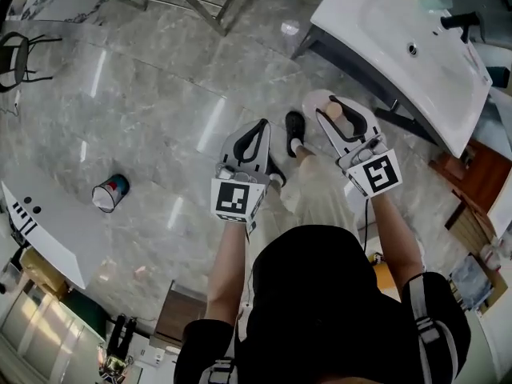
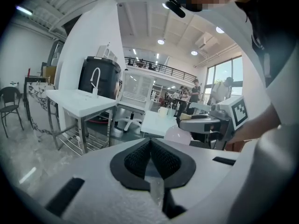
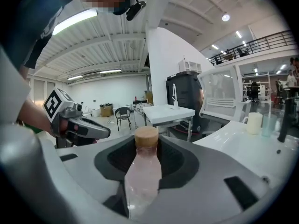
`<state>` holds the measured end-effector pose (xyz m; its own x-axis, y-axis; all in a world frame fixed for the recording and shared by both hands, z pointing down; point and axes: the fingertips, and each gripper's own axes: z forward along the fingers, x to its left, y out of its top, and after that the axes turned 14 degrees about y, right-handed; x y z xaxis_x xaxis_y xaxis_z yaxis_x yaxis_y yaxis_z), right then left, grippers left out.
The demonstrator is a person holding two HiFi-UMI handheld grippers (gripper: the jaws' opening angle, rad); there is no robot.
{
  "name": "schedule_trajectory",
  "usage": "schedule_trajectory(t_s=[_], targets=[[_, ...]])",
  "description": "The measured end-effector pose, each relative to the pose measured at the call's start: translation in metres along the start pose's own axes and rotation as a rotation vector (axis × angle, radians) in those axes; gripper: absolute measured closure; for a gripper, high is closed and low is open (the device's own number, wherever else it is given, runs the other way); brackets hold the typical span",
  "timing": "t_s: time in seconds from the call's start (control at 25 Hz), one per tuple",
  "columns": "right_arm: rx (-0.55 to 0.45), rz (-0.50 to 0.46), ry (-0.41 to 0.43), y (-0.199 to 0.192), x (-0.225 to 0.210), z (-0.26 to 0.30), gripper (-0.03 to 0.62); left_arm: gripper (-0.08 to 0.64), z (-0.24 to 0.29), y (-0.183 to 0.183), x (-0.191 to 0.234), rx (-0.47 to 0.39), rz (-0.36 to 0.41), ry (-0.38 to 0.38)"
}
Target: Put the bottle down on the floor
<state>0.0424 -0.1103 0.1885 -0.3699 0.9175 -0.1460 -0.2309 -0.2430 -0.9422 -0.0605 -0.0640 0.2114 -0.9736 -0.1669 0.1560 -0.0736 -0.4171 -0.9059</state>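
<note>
Right gripper view gave the clearest look. The right gripper (image 3: 146, 143) was clamped on the upper part of the pale pink bottle (image 3: 141, 176), with the tan cap (image 3: 146, 135) poking up between the black pads. In the head view the bottle hung well above the glossy grey floor (image 1: 160, 94), over the patch just ahead of the person's black shoe (image 1: 294, 129) and near the stand of the white sink (image 1: 400, 50). The left gripper (image 2: 150, 143) was pinched closed on nothing, beside the right one.

My take on doing this bit well: the bottle looked tilted, so I'd square it up first so the base lands flat. Aim for bare floor clear of the shoe and the sink's legs. There was plenty of it toward the can (image 1: 110, 193) on the left. Don't let go until the floor carries the weight. Then open just enough and back out along the jaws, so a pad doesn't drag the neck over. That floor looked slippery, so no dropping it the last bit.

Stuff I couldn't make out:
- The bottle's base didn't show cleanly in any view, so the gap to the floor was a guess.
- I couldn't tell if there was liquid inside.
- The person's head and shoulders blocked the bottom of the head view.
- A pale translucent sliver sat low between the left jaws, and I couldn't identify it.
</note>
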Motion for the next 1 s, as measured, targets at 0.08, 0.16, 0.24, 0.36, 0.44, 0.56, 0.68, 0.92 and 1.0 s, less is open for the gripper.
schedule_trajectory(t_s=[0.08, 0.16, 0.24, 0.36, 0.44, 0.56, 0.68, 0.92, 1.0], targets=[[0.012, 0.012, 0.002, -0.021, -0.015, 0.012, 0.453, 0.541, 0.018, -0.021, 0.009, 0.016, 0.007, 0.003], [0.037, 0.016, 0.001, -0.047, -0.027, 0.026, 0.453, 0.541, 0.035, -0.043, 0.018, 0.026, 0.015, 0.003], [0.039, 0.013, -0.002, -0.071, -0.038, 0.042, 0.453, 0.541, 0.054, -0.065, 0.026, 0.036, 0.028, -0.006], [0.026, 0.019, -0.011, -0.11, -0.052, 0.066, 0.453, 0.541, 0.081, -0.103, 0.038, 0.051, 0.028, -0.014], [0.029, 0.027, -0.018, -0.138, -0.06, 0.081, 0.453, 0.541, 0.098, -0.128, 0.047, 0.053, 0.011, -0.014], [0.032, 0.044, -0.02, -0.185, -0.069, 0.103, 0.453, 0.541, 0.12, -0.165, 0.062, 0.039, -0.011, -0.021], [0.04, 0.042, -0.02, -0.237, -0.078, 0.126, 0.453, 0.541, 0.142, -0.208, 0.079, 0.02, -0.002, -0.024], [0.012, 0.051, -0.022, -0.327, -0.1, 0.166, 0.453, 0.541, 0.184, -0.288, 0.11, -0.006, 0.026, -0.023], [0.006, 0.039, -0.019, -0.356, -0.106, 0.178, 0.453, 0.541, 0.197, -0.313, 0.119, -0.014, 0.031, -0.02]])
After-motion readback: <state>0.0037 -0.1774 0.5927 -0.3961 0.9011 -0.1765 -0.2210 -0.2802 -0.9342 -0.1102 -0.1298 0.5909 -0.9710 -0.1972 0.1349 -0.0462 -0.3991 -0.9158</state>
